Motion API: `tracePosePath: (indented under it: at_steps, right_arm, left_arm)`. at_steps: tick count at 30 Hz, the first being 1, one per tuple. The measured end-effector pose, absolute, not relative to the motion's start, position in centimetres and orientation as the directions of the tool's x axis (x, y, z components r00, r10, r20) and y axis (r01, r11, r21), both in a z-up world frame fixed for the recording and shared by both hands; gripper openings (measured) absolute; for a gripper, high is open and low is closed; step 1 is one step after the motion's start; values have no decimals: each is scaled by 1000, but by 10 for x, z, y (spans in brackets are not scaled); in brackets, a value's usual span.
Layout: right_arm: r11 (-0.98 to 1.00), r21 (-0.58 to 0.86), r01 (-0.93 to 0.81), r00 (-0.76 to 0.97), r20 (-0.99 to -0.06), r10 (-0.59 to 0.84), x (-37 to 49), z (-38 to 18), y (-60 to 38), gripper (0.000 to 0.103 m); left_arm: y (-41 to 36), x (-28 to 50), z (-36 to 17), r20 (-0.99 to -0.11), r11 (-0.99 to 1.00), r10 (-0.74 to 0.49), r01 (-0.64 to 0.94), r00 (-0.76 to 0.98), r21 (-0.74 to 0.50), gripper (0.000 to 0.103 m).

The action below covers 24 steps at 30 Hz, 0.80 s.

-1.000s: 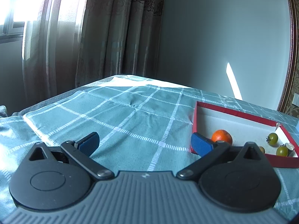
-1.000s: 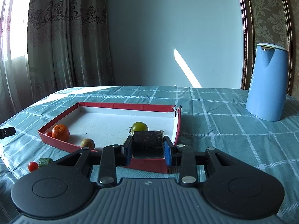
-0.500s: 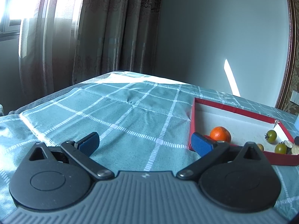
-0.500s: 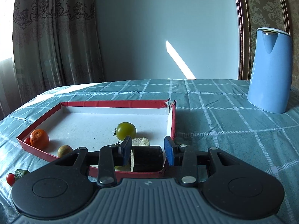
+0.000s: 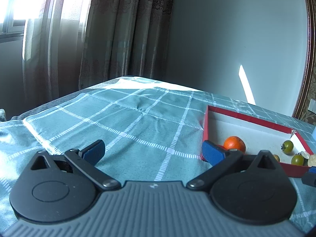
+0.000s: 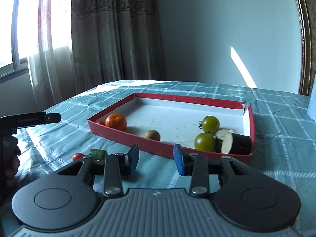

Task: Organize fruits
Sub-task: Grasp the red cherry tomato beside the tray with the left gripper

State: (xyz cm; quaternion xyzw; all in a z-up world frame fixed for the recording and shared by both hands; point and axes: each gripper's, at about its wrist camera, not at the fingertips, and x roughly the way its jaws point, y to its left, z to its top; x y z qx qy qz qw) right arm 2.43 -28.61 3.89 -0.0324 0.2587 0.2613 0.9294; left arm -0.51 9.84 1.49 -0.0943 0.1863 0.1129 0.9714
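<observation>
A red tray [image 6: 138, 138] with a white floor holds an orange [image 6: 115, 121], two green tomatoes [image 6: 210, 122], a small brown fruit [image 6: 152, 135] and a dark eggplant piece [image 6: 235, 143] in its near right corner. A red cherry tomato [image 6: 78, 156] and a green piece [image 6: 97, 153] lie on the cloth outside the tray, to the left. My right gripper [image 6: 156, 159] is open and empty just in front of the tray. My left gripper [image 5: 153, 150] is wide open and empty over the cloth, left of the tray [image 5: 205, 126], with the orange [image 5: 234, 143] beyond its right finger.
The table carries a teal checked cloth [image 5: 128, 118]. Curtains [image 6: 110, 39] and a window stand behind on the left. The left gripper's handle [image 6: 29, 119] shows at the left edge of the right wrist view. A pale blue jug's edge [image 6: 312, 106] is at the far right.
My right gripper opened and let go of the eggplant piece, which now lies in the tray's near right corner. The gripper then swung left and back. The left gripper barely moved.
</observation>
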Motion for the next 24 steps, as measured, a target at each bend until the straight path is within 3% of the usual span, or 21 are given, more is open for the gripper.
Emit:
tracePosePath:
  at_steps: [6,10,11,15,24]
  right_arm:
    - [844,60,-533,700,-530,479,18,33,-264,37]
    - [858,103,-503,718,-503,481,22,34,-273,37]
    - [865,114,-489,727,-493,477,24,34,-276,37]
    - [885,167,-434,753,-472,458,33,34,-292,37]
    - [883,233,-407,756,-457,469,39,33,-309,37]
  left_arm:
    - [99,-5,15,-389,960,163,-237,907,-150,103]
    - [97,-10,17,-394,977,56,-131,918,-168,103]
    - [95,-12,17,-392,980,35,-108,919,-167,98]
    - [75,-16,14,-410,995,-66,27,910,-100,94]
    - [36,-13,4,-459,971,-157,221,874,88,94]
